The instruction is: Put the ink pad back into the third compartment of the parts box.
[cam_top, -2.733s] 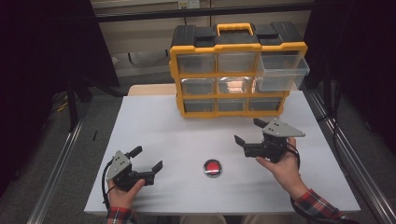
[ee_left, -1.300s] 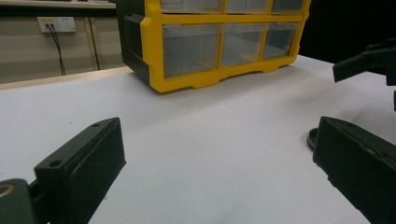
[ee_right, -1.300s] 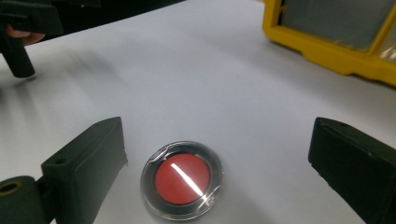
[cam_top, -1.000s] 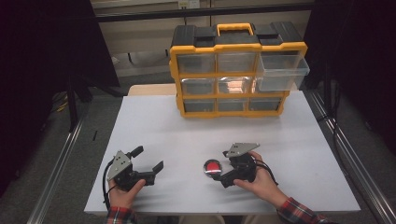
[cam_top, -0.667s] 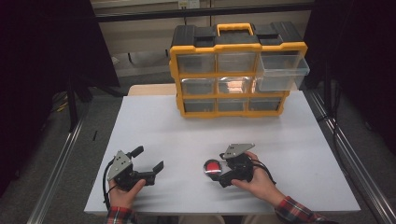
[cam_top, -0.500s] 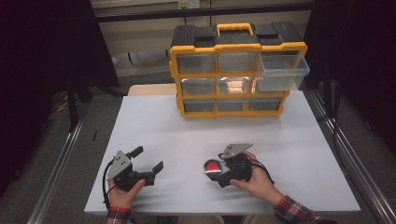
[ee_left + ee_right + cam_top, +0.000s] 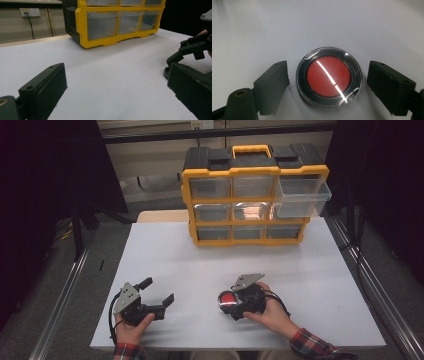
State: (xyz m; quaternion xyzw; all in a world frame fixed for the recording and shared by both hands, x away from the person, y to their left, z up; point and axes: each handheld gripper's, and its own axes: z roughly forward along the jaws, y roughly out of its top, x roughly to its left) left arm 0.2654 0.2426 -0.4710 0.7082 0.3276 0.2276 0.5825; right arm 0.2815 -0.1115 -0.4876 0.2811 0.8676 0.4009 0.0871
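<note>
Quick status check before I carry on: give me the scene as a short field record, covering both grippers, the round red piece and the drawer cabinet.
right gripper: pointing down over the table, fingers either side of the red disc, gaps visible on both sides, jaws have just been closing
red disc: round, in a clear case, flat on the white table, not gripped yet
left gripper: resting low near the table's front left, open, nothing between its fingers
drawer cabinet: yellow and black, at the far edge, top right drawer pulled out
</note>
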